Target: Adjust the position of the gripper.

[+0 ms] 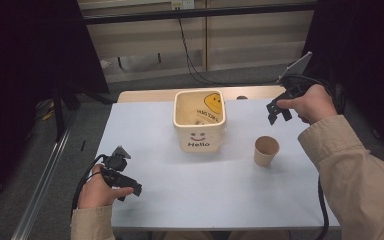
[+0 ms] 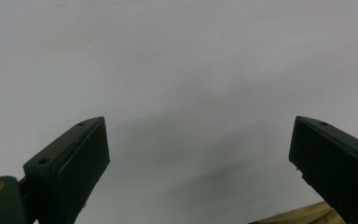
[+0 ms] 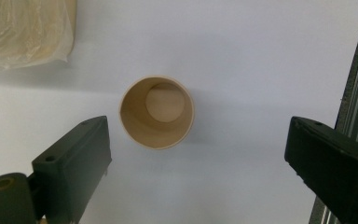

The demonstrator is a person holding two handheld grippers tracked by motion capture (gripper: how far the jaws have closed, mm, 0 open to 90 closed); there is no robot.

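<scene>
Cup upright on bench, right of bin. My right claw hangs above it, jaws wide, empty. Left claw open, near-left. Cup looks light, thin, crushable; grip gently across the rim.

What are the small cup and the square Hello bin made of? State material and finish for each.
Cup: likely paper, matte tan, with a thin rolled rim and a plain, empty inside.

Hello bin: cream walls with a printed smiley face and lettering; probably plastic or coated card, the look leaves it open. A crinkled, glossy clear liner, seemingly thin plastic film, shows at its side in the right gripper view.
</scene>
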